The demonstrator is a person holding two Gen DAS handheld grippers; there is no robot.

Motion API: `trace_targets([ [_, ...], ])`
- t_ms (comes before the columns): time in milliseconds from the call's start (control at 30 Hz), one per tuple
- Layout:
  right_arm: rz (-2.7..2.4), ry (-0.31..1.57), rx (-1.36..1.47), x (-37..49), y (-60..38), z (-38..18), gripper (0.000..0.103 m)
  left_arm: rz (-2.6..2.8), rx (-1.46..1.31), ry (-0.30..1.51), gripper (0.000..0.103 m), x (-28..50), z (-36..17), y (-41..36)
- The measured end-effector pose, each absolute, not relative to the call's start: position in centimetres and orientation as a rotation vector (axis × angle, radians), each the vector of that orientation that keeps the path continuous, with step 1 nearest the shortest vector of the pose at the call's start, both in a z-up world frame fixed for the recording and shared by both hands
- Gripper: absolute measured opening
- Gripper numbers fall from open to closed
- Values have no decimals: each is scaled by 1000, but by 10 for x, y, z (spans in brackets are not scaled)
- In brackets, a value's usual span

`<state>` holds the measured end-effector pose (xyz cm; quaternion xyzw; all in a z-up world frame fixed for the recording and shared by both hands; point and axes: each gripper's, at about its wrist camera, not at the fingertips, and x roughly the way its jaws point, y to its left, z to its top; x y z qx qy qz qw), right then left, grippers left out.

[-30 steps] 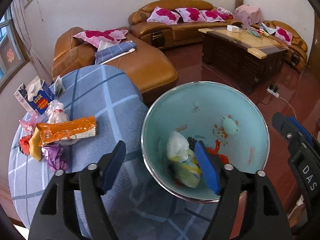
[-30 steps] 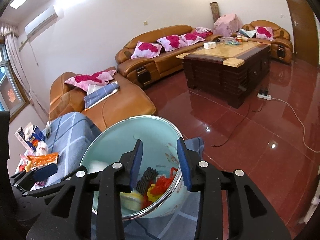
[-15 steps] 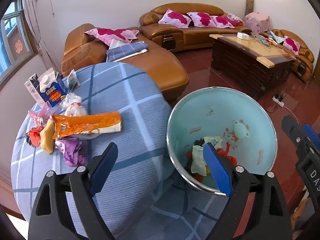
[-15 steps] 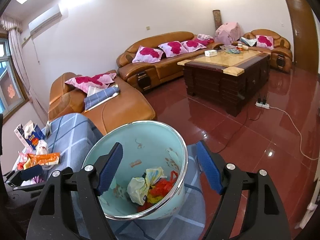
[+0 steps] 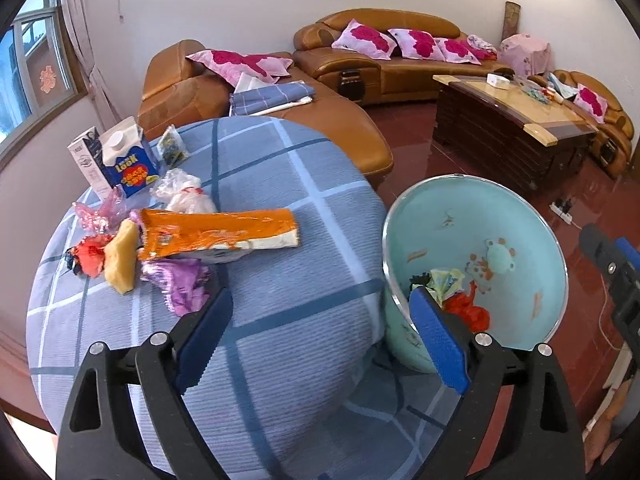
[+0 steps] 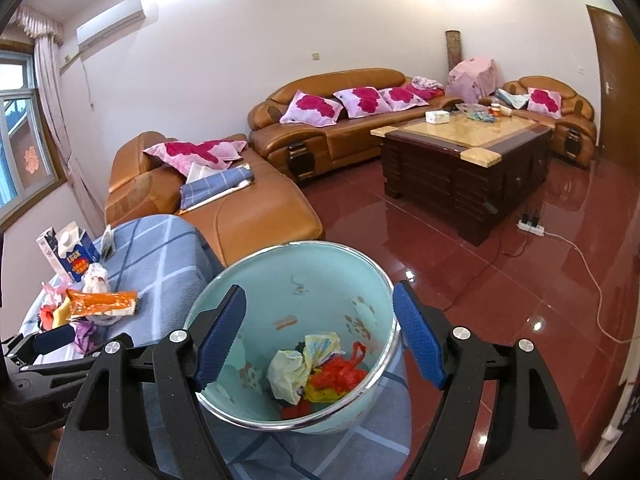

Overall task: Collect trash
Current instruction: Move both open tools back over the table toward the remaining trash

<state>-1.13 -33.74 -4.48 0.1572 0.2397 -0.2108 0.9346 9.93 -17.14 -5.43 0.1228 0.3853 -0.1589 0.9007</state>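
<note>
Trash (image 5: 216,236) heaped mid-left on table (image 5: 296,320), some already in basin (image 5: 516,208) lower right at table edge for easy drops | left gripper (image 5: 320,340) jaws opening, empty | right gripper (image 6: 320,336) spread wide over basin, empty

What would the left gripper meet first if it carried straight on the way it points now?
Most likely the bare blue checked tablecloth: the left gripper, jaws opening with nothing between them, aims between the orange wrapper and the bin. Depth is uncertain.
</note>
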Motion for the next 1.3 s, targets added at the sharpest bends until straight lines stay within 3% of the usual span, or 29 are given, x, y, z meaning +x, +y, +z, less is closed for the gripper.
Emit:
trace_targets([
  [900,-50,639,111,105,-213,-48,68,10,85,875,88,159,-70,86],
  [1300,207,747,-24,166,-200,-48,68,-99,291,835,88,240,-63,112],
])
